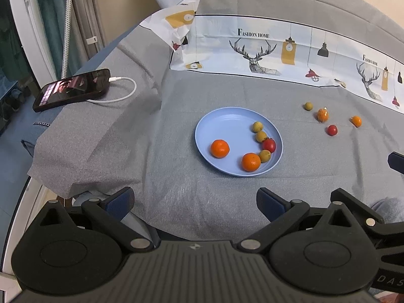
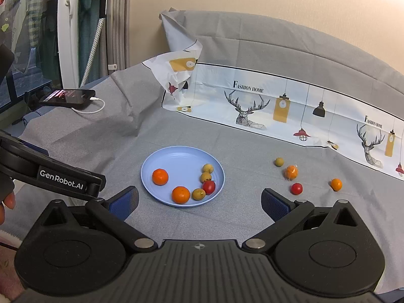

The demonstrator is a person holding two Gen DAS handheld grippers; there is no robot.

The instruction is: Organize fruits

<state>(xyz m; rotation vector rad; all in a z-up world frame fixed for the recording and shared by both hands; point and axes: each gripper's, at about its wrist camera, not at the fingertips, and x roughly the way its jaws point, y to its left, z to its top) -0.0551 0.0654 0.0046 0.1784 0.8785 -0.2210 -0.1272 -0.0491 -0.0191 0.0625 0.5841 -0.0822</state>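
A light blue plate [image 1: 227,118] [image 2: 176,159] lies on the grey cloth. It holds two oranges [image 1: 220,148] [image 2: 160,176], a red tomato [image 1: 269,145] [image 2: 208,186] and three small yellow-green fruits [image 1: 257,127] [image 2: 207,168]. To the right of the plate, on the cloth, lie a yellow-green fruit [image 1: 308,106] [image 2: 279,161], a wrapped orange [image 1: 323,115] [image 2: 291,172], a red tomato [image 1: 332,130] [image 2: 296,188] and a small orange [image 1: 356,121] [image 2: 336,184]. My left gripper [image 1: 195,203] is open, well short of the plate. My right gripper [image 2: 199,203] is open just in front of the plate, holding nothing.
A black phone [image 1: 72,89] [image 2: 67,96] with a white cable lies at the back left near the cloth's edge. A printed sheet with deer [image 1: 252,53] [image 2: 252,106] rises along the back. The left gripper's body [image 2: 50,174] and a hand [image 2: 6,202] show at left.
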